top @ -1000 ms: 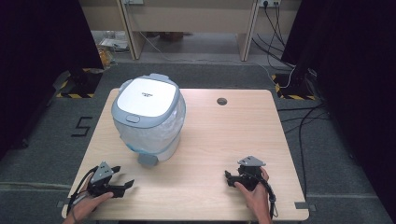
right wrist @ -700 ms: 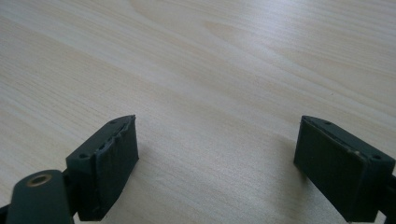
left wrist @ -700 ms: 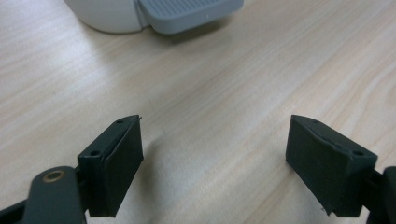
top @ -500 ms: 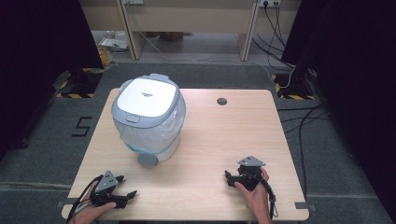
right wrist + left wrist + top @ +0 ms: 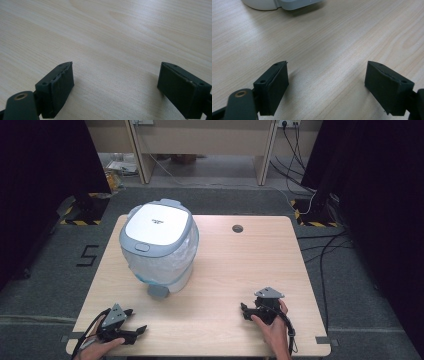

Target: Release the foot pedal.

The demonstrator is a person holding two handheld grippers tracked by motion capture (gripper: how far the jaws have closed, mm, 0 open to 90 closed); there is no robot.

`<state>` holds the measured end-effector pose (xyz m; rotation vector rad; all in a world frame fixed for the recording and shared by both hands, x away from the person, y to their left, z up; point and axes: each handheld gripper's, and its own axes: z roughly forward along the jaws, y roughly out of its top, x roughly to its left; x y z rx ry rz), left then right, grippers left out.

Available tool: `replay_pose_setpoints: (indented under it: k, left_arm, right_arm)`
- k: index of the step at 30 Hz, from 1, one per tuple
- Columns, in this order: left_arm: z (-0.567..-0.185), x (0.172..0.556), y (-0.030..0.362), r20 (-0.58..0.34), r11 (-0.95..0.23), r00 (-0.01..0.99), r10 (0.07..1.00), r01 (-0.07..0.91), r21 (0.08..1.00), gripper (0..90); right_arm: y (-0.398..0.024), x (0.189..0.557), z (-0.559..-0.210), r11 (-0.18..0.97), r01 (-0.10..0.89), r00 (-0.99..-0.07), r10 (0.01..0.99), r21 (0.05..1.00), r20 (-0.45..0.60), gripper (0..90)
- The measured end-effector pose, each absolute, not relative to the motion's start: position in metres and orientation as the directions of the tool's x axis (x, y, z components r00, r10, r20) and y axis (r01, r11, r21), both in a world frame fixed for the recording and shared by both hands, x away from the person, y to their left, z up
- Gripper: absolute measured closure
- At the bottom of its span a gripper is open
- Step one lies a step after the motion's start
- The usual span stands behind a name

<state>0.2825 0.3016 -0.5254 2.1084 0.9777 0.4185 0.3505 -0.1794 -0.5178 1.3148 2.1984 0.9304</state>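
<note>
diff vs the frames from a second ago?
The left gripper slid back toward the near table edge and turned to point right; its jaws stand open with nothing between them. The right gripper kept its place, open and empty. The pedal bin with its lid shut and the table are unchanged.
</note>
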Motion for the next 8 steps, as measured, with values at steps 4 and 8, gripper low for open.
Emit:
replay_pose_setpoints:
  k: [4,8]
  left_arm:
    - [-0.5254,0.2827,0.3018,-0.021,-0.419,0.655,0.756,0.507,0.754,18.4]
    - [-0.5255,0.2827,0.3018,-0.020,-0.419,0.655,0.755,0.506,0.754,18.4]
  right_arm:
    - [-0.1794,0.3506,-0.5178,0.331,0.607,-0.470,0.883,0.723,-0.010,13.6]
    - [-0.1794,0.3506,-0.5178,0.331,0.607,-0.470,0.883,0.723,-0.010,13.6]
